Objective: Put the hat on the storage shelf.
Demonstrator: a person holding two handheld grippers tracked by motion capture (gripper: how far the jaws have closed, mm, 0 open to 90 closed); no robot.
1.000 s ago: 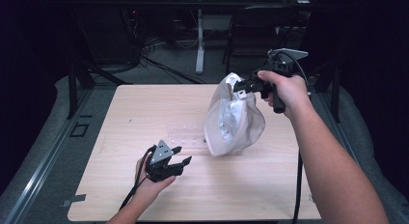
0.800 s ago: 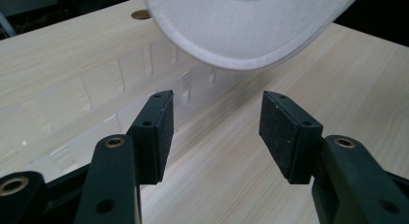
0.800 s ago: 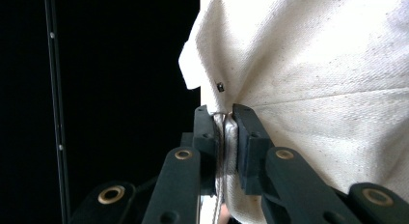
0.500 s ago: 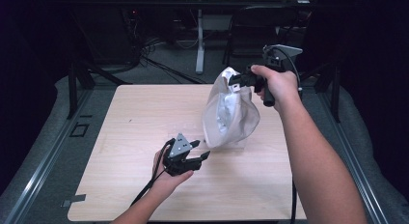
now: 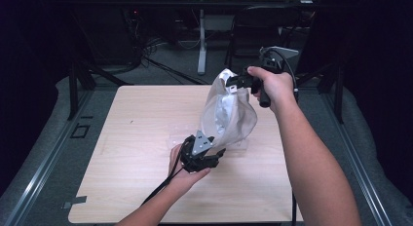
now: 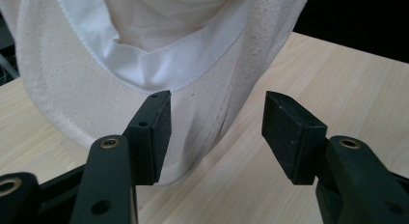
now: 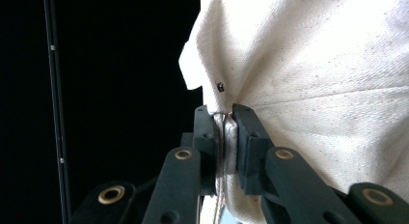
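Observation:
A cream cloth bag (image 5: pixel 228 116) with a white lining hangs above the wooden table (image 5: pixel 136 138), its lower end near the tabletop. My right gripper (image 5: pixel 234 84) holds it up by the top edge, jaws shut on a fold of the cloth (image 7: pixel 224 132). My left gripper (image 5: pixel 214 155) sits low beside the bag's bottom, jaws open. In the left gripper view the bag's hemmed opening (image 6: pixel 159 64) is just beyond the open gripper (image 6: pixel 217 132), with the cloth close to the left fingertip (image 6: pixel 156 118).
A clear plastic sheet (image 5: pixel 238 145) lies flat on the table under the bag. A chair (image 5: pixel 263 31) and a table leg (image 5: pixel 201 41) stand beyond the far edge. Dark floor and rails (image 5: pixel 44 158) surround the table.
My left gripper has moved right across the table and risen a little, up to the bag's lower end. The right gripper has kept its hold on the bag, nearly still.

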